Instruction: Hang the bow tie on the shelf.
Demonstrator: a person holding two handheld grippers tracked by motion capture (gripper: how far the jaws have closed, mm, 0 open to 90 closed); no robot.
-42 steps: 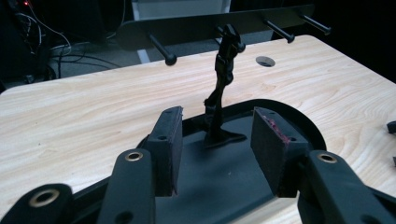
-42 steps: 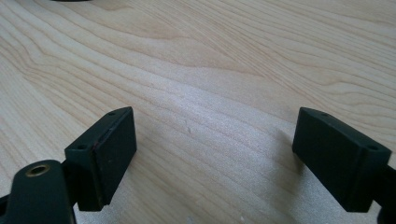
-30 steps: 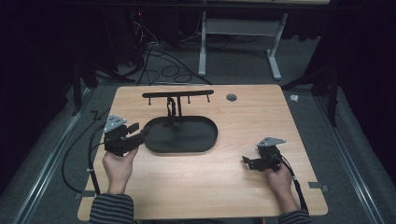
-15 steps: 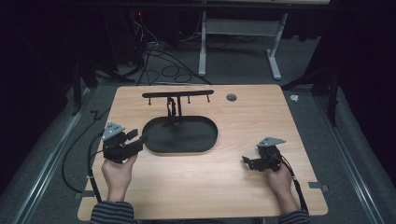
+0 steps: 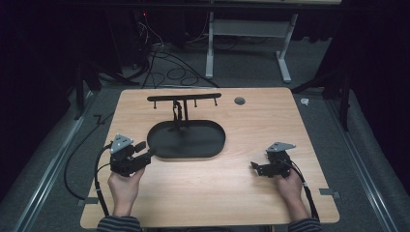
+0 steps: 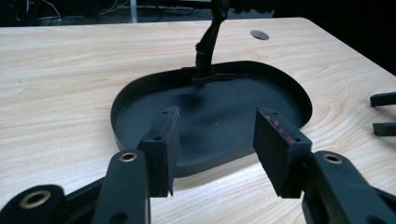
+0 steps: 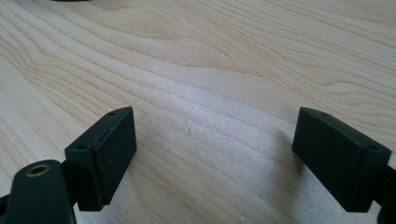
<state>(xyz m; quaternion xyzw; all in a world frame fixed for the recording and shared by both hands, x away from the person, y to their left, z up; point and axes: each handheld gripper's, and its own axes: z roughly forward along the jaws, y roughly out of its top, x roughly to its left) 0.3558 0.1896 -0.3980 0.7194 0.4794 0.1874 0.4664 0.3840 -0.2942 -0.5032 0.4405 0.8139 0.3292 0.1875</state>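
Observation:
A black oval tray (image 5: 198, 144) lies on the wooden table, with a thin post (image 5: 178, 114) rising from its far side to a crossbar (image 5: 183, 98) with small hooks. My left gripper (image 5: 145, 150) sits just off the tray's left rim, open and holding nothing. In the left gripper view the gripper (image 6: 215, 144) points across the near rim of the tray (image 6: 219, 109) toward the post (image 6: 208, 46). My right gripper (image 5: 255, 168) rests low over bare wood to the right of the tray, with the jaws of this gripper (image 7: 215, 154) wide open and empty.
A round grey grommet (image 5: 239, 100) is set in the table behind the tray. The right gripper's jaw tips (image 6: 384, 113) appear at the right edge of the left gripper view. Cables (image 5: 164, 63) and a white desk frame (image 5: 246, 34) are on the floor beyond.
My left gripper has drawn back toward the table's near edge and sunk a little, so its jaws now sit at the tray's rim. The right gripper has stayed put.

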